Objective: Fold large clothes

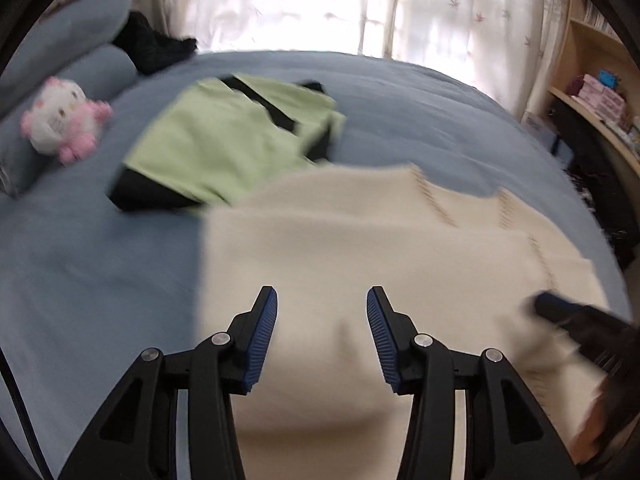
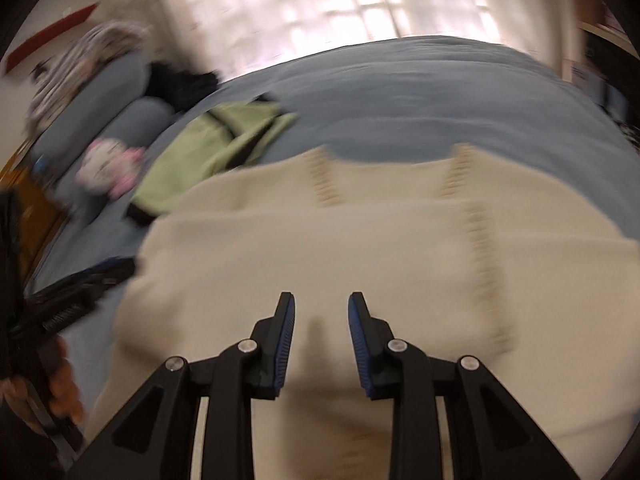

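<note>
The cream knit sweater (image 1: 360, 248) lies spread on the blue bedspread (image 1: 92, 264), right under both tools, with rows of tan stitching running down its far part and a folded edge crossing it. My left gripper (image 1: 322, 308) hangs above the sweater with its jaws apart and nothing between the blue pads; I see only knit below the gap, not in it. My right gripper (image 2: 321, 308) is the same story, jaws parted more narrowly, empty, over the sweater's near middle. Both released, then.

Both views are smeared, so I judge I'm on the move, and that's the hazard: if a fingertip trails low it could snag the loose knit and drag the fold out of line. The two tools are also close, each showing at the edge of the other's view, so a careless sweep could knock them together. The sweater's near hem is out of sight below the cameras; I can't tell how it lies.

Farther out, a green garment with black trim (image 1: 232, 136) lies already folded, just beyond the sweater's left corner, perhaps touching it. A clumsy pull could disturb it. A pink and white plush toy (image 1: 64, 120) sits by the blue pillows (image 1: 72, 36), dark clothing (image 1: 152, 44) behind. Curtained windows (image 1: 312, 4) glare at the back, with wooden shelves (image 1: 592, 76) to the right.
</note>
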